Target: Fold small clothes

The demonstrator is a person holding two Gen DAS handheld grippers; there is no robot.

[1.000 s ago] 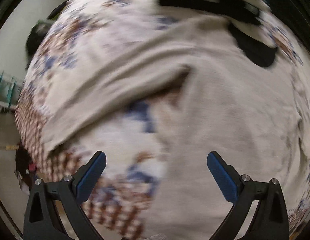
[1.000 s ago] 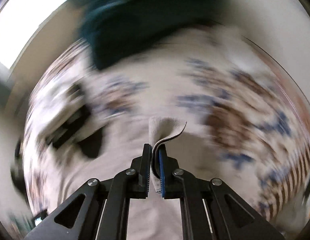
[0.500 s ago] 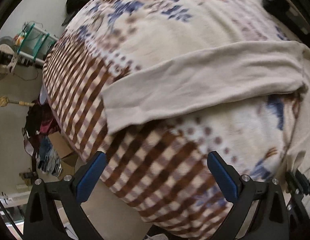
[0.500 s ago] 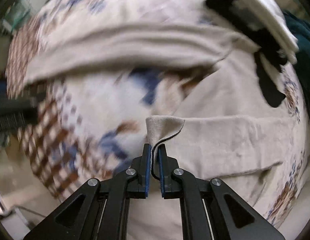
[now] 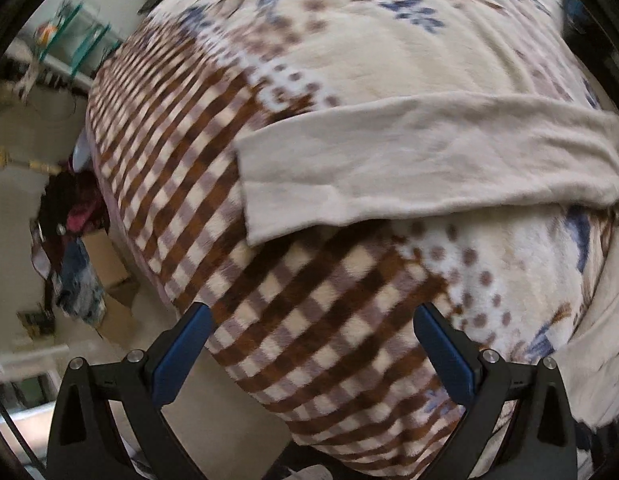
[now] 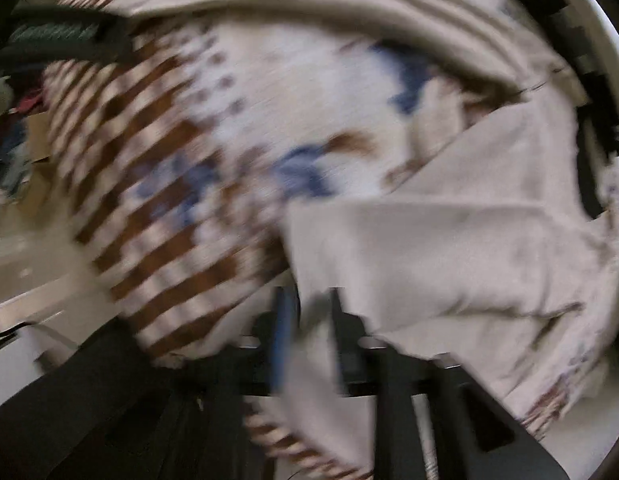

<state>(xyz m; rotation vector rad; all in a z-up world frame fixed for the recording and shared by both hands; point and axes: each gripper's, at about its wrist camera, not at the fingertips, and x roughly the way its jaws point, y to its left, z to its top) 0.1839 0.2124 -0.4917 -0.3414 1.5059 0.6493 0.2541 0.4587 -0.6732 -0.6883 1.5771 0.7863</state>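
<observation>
The beige garment (image 5: 425, 160) lies spread on the patterned blanket (image 5: 309, 320) near the bed's edge, sleeve extended, while the left gripper (image 5: 311, 354) hovers with jaws wide and the right gripper (image 6: 309, 320), jaws just parting, releases the folded hem

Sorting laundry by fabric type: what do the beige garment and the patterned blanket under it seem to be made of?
The beige garment looks like a soft matte knit, perhaps cotton: it drapes limply with a faintly fuzzy surface and a hemmed cuff. The patterned blanket looks like plush fleece, probably synthetic: short, dense pile blurs the brown checks and blue print.
</observation>
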